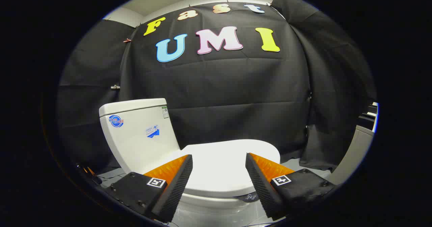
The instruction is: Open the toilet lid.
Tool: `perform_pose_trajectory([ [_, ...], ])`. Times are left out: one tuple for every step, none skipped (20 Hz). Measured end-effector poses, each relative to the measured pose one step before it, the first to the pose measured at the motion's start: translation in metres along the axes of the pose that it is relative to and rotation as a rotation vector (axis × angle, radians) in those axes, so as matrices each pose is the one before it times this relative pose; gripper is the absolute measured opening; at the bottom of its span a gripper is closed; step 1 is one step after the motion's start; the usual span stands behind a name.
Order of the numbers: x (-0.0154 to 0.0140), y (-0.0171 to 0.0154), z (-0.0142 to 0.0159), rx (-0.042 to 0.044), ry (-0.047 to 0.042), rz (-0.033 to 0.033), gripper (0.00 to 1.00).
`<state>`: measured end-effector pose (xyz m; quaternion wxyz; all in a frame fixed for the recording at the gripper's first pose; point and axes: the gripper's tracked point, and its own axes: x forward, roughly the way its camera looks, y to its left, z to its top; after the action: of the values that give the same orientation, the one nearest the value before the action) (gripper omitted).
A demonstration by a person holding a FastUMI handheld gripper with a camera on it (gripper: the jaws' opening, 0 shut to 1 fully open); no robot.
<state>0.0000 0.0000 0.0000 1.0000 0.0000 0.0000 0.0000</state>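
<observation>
A white toilet stands just ahead of me, its lid lying flat and closed on the bowl. The white tank rises behind the lid, to the left of the fingers. My gripper hovers above the lid's near side, open wide, with nothing between its two orange and black fingers. The fingers do not touch the lid. The bowl's rim shows below the lid's front edge between the fingers.
Black cloth walls close in behind and to the right of the toilet. Grey floor lies under the bowl, with a dark mat beside its base. Cables lie on the floor left of the tank. A pale panel leans at the right.
</observation>
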Motion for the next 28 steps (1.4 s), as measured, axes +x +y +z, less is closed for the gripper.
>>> perform_pose_trajectory([
  [-0.00017, 0.00054, 0.00095, -0.00267, -0.00278, 0.00178, 0.99],
  [-0.00056, -0.00008, 0.00096, -0.00226, -0.00274, 0.00126, 0.98],
  [0.00009, 0.00119, 0.00017, -0.00232, -0.00069, 0.00213, 0.99],
  [0.00057, 0.0005, -0.00036, -0.00242, 0.00026, 0.00158, 0.98],
  [0.00031, 0.00015, -0.00089, -0.00134, 0.00134, 0.00096, 0.98],
  [0.00002, 0.00048, 0.00069, -0.00019, 0.00055, 0.00058, 0.98],
  [0.00018, -0.00006, -0.00064, 0.00098, 0.00041, 0.00128, 0.98],
  [0.00001, 0.00018, 0.00003, 0.00059, 0.00031, 0.00033, 0.98],
  [-0.00048, -0.00078, 0.00011, -0.00023, -0.00019, -0.00107, 0.98],
  [0.00022, 0.00067, -0.00018, 0.00039, -0.00026, 0.00042, 0.98],
  [0.00051, 0.0004, -0.00042, -0.00007, 0.00119, 0.00047, 0.98],
  [0.00019, -0.00008, -0.00104, 0.00019, 0.00229, 0.00064, 0.98],
  [-0.00008, -0.00014, -0.00067, -0.00016, 0.00133, 0.00011, 0.98],
  [0.00011, 0.00018, 0.0002, -0.00016, 0.00055, 0.00034, 0.98],
  [0.0004, -0.0001, 0.00039, -0.00028, -0.00017, 0.00019, 0.98],
  [0.0001, 0.00016, -0.00007, -0.00087, 0.00044, 0.00014, 0.98],
  [0.00049, 0.00065, 0.00025, -0.00075, -0.00009, 0.00061, 0.98],
  [-0.00017, -0.0001, -0.00007, -0.00061, 0.00102, 0.00044, 0.98],
  [-0.00025, -0.00064, -0.00028, 0.00037, -0.00063, -0.00084, 0.98],
  [-0.00021, -0.00017, 0.00016, 0.00126, -0.00085, 0.00032, 0.99],
  [0.00086, 0.00046, -0.00099, 0.00134, 0.00248, -0.00053, 0.98],
  [-0.00022, -0.00101, -0.00079, 0.00037, 0.00274, -0.00328, 0.98],
  [-0.00027, -0.00028, 0.0001, 0.00239, -0.00031, 0.00063, 0.98],
  [-0.0001, 0.00001, 0.00039, 0.00167, -0.00041, -0.00103, 0.98],
  [0.0004, -0.00047, -0.00047, 0.00144, 0.00128, -0.00016, 0.98],
  [0.00047, 0.00003, -0.00095, 0.00071, 0.00254, 0.00026, 0.99],
  [0.00043, -0.00006, -0.00011, 0.00021, 0.00084, -0.0002, 0.99],
  [-0.00025, -0.00007, 0.00027, 0.00033, -0.00046, -0.00036, 0.98],
])
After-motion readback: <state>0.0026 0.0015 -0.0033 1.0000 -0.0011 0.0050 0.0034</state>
